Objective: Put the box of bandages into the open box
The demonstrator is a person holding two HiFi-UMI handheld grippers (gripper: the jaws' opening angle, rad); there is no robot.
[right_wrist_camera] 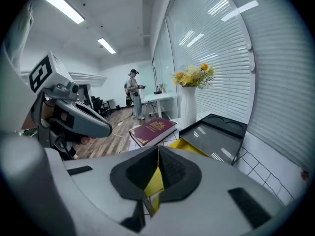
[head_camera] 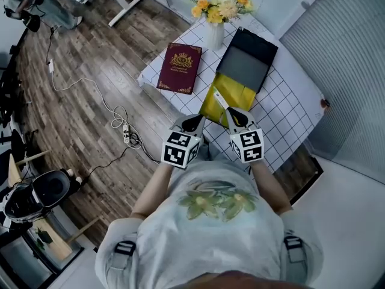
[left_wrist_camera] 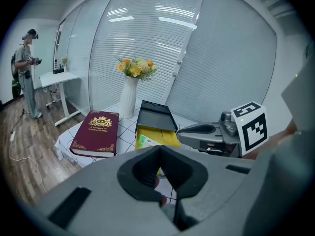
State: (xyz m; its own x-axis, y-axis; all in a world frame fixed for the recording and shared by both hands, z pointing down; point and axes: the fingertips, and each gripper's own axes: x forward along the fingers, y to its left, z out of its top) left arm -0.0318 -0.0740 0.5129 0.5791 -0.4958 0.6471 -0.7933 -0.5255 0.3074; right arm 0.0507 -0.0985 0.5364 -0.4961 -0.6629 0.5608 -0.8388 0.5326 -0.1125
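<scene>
My right gripper (right_wrist_camera: 158, 149) is squeezed closed, holding nothing, near the open box (head_camera: 233, 92). The bandage box (left_wrist_camera: 144, 141) lies on its yellow part. Closed like this, I might knock it off.

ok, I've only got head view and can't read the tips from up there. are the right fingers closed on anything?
Observer: In its own view the right gripper has its fingers together, tips meeting. I see nothing pinched. The yellow in the gap below the tips looks like the open box behind.
Operator: where's the bandage box?
Observer: The left gripper view shows a small green-and-white box of bandages lying on the yellow half of the open box, in front of its black half.
Operator: left fingers?
Observer: The left gripper is the same, fingers together with nothing between them.
</scene>
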